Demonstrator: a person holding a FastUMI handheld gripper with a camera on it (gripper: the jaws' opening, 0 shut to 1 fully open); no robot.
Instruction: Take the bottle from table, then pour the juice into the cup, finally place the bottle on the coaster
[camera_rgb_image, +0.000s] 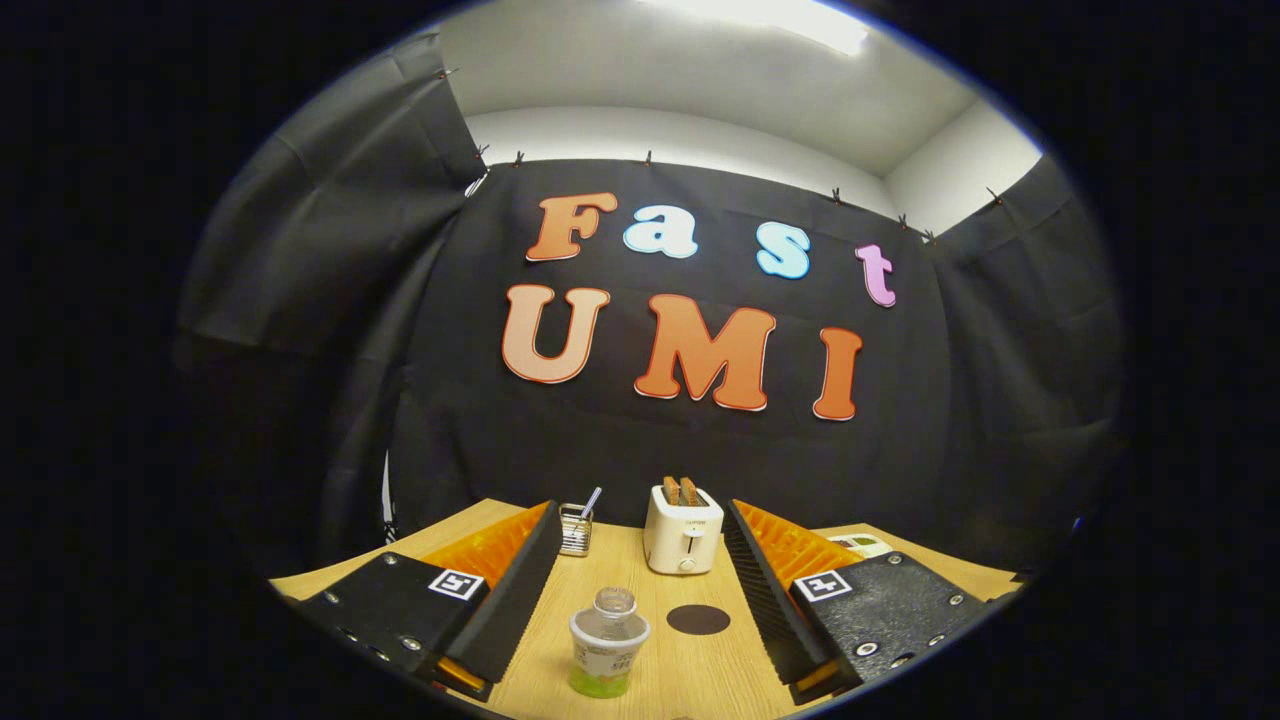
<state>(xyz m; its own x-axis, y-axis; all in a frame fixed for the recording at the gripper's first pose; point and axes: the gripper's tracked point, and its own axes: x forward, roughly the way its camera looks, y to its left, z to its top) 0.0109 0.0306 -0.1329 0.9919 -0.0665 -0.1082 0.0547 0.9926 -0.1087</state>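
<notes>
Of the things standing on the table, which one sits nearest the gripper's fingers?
The clear bottle with green juice at its bottom: it stands between the open gripper fingers. The dark coaster lies beside it; the toaster and metal holder stand beyond.

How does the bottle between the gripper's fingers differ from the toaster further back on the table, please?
The bottle is clear plastic with green juice at its base; the toaster is opaque and cream-white. The bottle is round and narrows to an open neck, while the toaster is boxy with two slices of toast in its top. The bottle stands between the open gripper's fingers, untouched; the toaster stands beyond them. Both stand upright on the wooden table.
</notes>
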